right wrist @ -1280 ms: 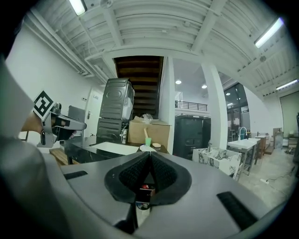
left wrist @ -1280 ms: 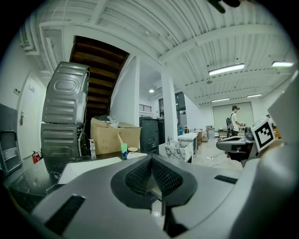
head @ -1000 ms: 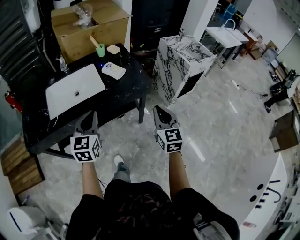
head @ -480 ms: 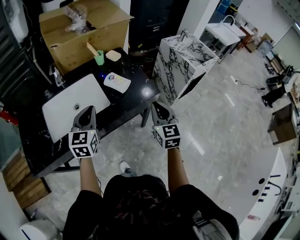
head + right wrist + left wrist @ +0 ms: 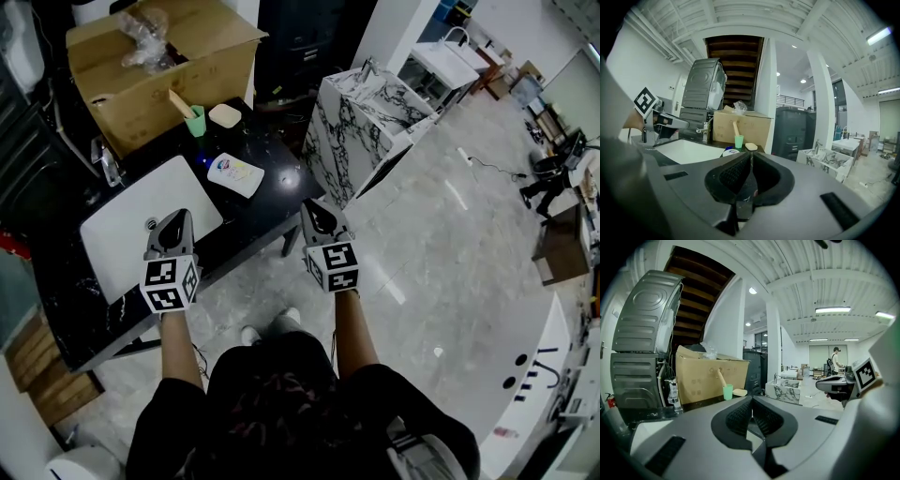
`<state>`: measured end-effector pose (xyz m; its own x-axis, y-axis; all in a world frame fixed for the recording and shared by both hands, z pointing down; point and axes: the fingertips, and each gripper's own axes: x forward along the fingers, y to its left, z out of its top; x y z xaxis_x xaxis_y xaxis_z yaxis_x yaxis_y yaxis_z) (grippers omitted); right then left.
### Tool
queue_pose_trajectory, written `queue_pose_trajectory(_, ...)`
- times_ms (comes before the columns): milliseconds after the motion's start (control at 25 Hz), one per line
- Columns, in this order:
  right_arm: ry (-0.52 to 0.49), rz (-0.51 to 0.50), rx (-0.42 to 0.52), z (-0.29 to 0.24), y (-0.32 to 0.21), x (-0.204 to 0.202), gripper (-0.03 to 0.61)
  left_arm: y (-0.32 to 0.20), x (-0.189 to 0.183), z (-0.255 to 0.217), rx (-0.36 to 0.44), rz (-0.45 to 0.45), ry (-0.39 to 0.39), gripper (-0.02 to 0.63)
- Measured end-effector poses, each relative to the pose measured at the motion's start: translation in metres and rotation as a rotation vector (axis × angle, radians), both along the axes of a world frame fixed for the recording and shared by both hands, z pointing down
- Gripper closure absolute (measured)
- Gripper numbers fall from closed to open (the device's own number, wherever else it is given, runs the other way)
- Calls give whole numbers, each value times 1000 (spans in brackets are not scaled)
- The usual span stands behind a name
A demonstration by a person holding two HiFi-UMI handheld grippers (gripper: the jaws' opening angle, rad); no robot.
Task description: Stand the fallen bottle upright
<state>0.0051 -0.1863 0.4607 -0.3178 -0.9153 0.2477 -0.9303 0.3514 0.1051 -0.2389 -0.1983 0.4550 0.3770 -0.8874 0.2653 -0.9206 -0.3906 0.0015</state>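
The fallen bottle (image 5: 232,174), white with a coloured label, lies on its side on the black counter (image 5: 272,192) just right of the white sink (image 5: 122,220). In the right gripper view the bottle (image 5: 730,151) shows low, just beyond the jaw tips. My left gripper (image 5: 172,221) hovers over the sink's near edge, shut and empty. My right gripper (image 5: 314,208) is at the counter's right front corner, also shut with nothing in it. Both grippers are short of the bottle and point toward it. In the left gripper view the left gripper (image 5: 751,401) hides the bottle.
A green cup (image 5: 194,120) with a brush and a soap dish (image 5: 225,115) stand behind the bottle. A cardboard box (image 5: 159,66) sits at the back. A chrome tap (image 5: 105,161) stands left of the sink. A marble cabinet (image 5: 361,122) stands right of the counter.
Both grippers have moved forward toward the counter, still shut. The left one now hangs over the sink's edge and the right one has reached the counter's corner. The bottle has not moved.
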Motion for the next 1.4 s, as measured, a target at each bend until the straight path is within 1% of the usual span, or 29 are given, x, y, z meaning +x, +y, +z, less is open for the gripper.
queue_pose_trajectory(160, 4, -22, -7, 6, -27, 0, 563, -22, 4, 4, -14, -9, 6, 597)
queue_pose_trajectory(480, -14, -100, -26, 15, -96, 12, 563, -74, 22, 11, -42, -66, -25, 597)
queue_pose_trajectory(600, -40, -119, -33, 20, -121, 21, 563, -91, 30, 16, -54, -88, -40, 597)
queue_pose_trajectory(960, -70, -164, -54, 31, -161, 36, 563, -119, 33, 17, -71, -171, -64, 597)
queue_pose_trajectory(1200, -83, -178, -63, 33, -174, 34, 563, -146, 27, 24, -87, -152, -104, 597)
queue_pose_trajectory(1320, -88, -173, -69, 38, -180, 36, 563, -168, 22, 31, -99, -131, -97, 597)
queue_pose_trajectory(1400, -83, -158, -77, 44, -184, 40, 563, -183, 21, 41, -124, -107, -95, 595)
